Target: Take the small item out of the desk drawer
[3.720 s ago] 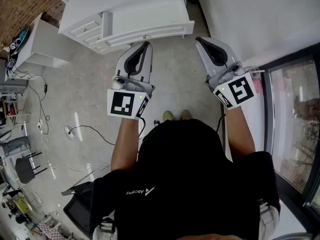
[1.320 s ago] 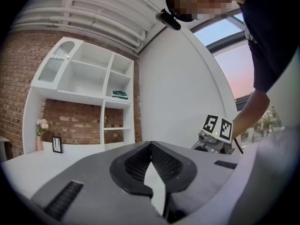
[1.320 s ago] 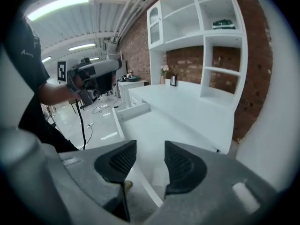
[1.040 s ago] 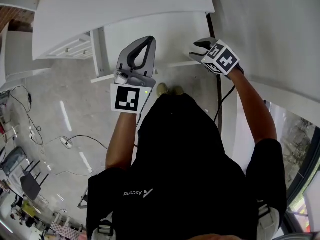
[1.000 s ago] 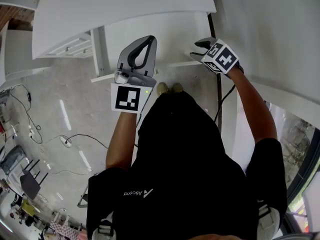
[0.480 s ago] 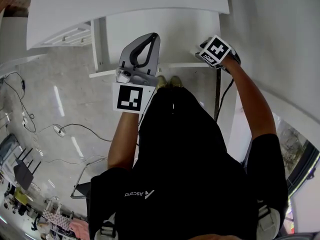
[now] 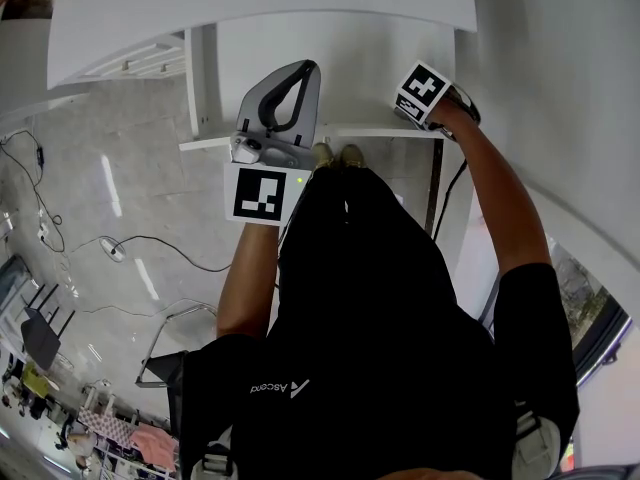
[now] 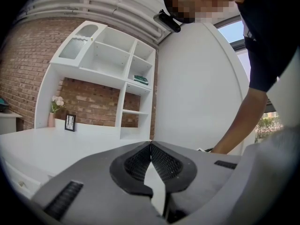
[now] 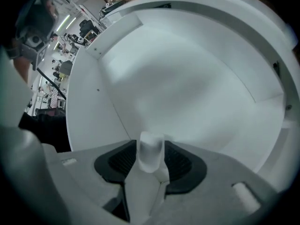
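Note:
The white desk drawer stands pulled out under the desk top. My right gripper reaches down into its right end, with the marker cube hiding the jaws in the head view. In the right gripper view, the right gripper is shut on a small white cylindrical item, with the pale drawer floor and side wall behind it. My left gripper hovers over the drawer's left part. The left gripper is shut, its tips meeting on nothing.
A white shelf unit rises at the back of the desk against a brick wall, with a vase and a small frame on the desk top. Side drawers sit left. Cables lie on the floor.
The right gripper has moved a little farther over the open drawer, its cube now higher in the head view. The left gripper has hardly moved. The head camera has shifted slightly.

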### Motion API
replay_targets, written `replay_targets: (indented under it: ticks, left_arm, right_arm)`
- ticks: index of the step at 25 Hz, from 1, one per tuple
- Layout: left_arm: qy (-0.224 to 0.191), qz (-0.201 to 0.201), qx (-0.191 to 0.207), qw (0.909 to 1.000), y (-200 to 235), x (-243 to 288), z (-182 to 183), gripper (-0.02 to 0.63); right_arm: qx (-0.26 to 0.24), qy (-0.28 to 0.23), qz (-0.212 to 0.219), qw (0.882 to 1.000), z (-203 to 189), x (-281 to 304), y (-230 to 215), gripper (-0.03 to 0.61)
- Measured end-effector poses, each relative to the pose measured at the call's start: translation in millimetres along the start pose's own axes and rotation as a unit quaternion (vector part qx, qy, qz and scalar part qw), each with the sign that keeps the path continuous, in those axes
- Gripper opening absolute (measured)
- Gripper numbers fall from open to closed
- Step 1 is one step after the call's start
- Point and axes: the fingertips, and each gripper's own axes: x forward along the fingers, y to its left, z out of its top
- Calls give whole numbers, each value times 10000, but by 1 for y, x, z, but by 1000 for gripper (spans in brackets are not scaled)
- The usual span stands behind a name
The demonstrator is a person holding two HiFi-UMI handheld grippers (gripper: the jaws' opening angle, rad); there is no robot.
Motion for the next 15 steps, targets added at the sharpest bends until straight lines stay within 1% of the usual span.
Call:
replay_targets:
  ticks: [8, 12, 15]
  left_arm:
    - [59, 85, -63, 9999, 10, -6, -7, -2]
    - [92, 98, -104, 9999, 12, -8, -10, -2]
    - [131, 116, -131, 9998, 13, -11, -14, -2]
  right_arm:
    - [117, 375, -135, 9991, -4, 19, 0, 181]
    - [160, 448, -76, 9988, -4, 25, 2, 179]
    - [103, 412, -53, 9991, -2, 26, 4, 174]
